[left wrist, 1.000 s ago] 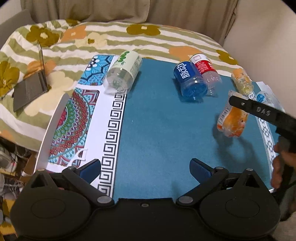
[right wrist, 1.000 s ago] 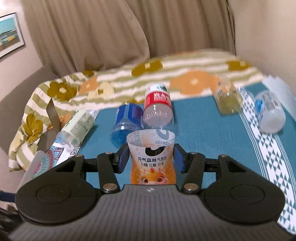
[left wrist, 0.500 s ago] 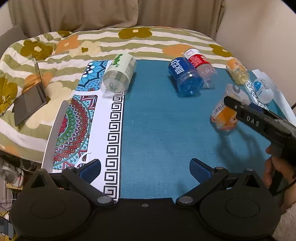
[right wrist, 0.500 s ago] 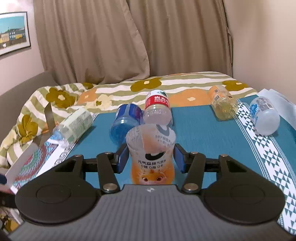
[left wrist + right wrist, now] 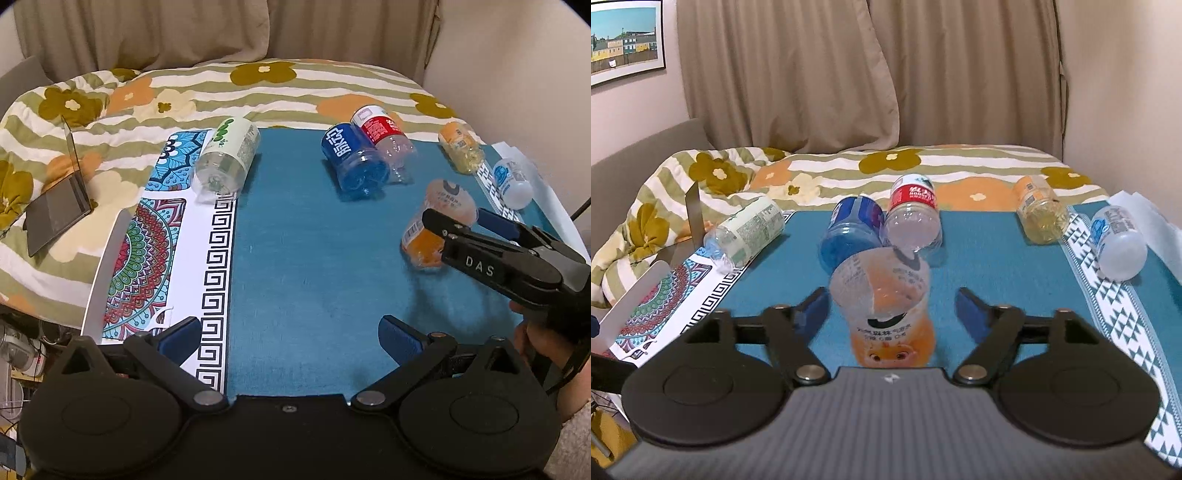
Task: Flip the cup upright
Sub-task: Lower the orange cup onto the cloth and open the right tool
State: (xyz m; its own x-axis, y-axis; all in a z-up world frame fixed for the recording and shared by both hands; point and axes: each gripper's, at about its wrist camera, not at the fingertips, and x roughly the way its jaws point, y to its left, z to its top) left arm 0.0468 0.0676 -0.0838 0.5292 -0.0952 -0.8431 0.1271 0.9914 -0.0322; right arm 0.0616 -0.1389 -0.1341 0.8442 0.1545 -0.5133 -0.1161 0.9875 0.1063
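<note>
1. Step in hand, by my read: the release. The orange cup [image 5: 886, 310] (cut clear bottle w/ cartoon label) stands on the teal mat [image 5: 314, 258] btwn the right gripper [image 5: 892, 306] fingers, rim up and open to the cam.
2. Right gripper: jaws spread wide, clear gaps both sides of the cup, so it grips nothing. In the left wrist view the cup [image 5: 436, 225] sits just past the right gripper [image 5: 461, 221] tip; it looks a bit tilted there, and I can't tell if that's lens warp or real lean.
3. Left gripper [image 5: 291, 336]: jaws wide apart, nothing btwn them, hovering over the near edge of the mat, well apart from the cup.
4. Around it: blue bottle [image 5: 849, 232] and red-label bottle [image 5: 914, 218] lie touching each other just behind the cup; green-label bottle [image 5: 746, 232] far left, yellow bottle [image 5: 1039, 214] and pale blue-label bottle [image 5: 1119, 243] to the right, all on their sides.
5. Progress guess: flip is basically done if the cup stays standing.
6. Next move calls for: pull the right gripper straight back along its fingers, no sideways drift, since either pad could clip the light cup and tip it. Watch the two bottles behind too.
</note>
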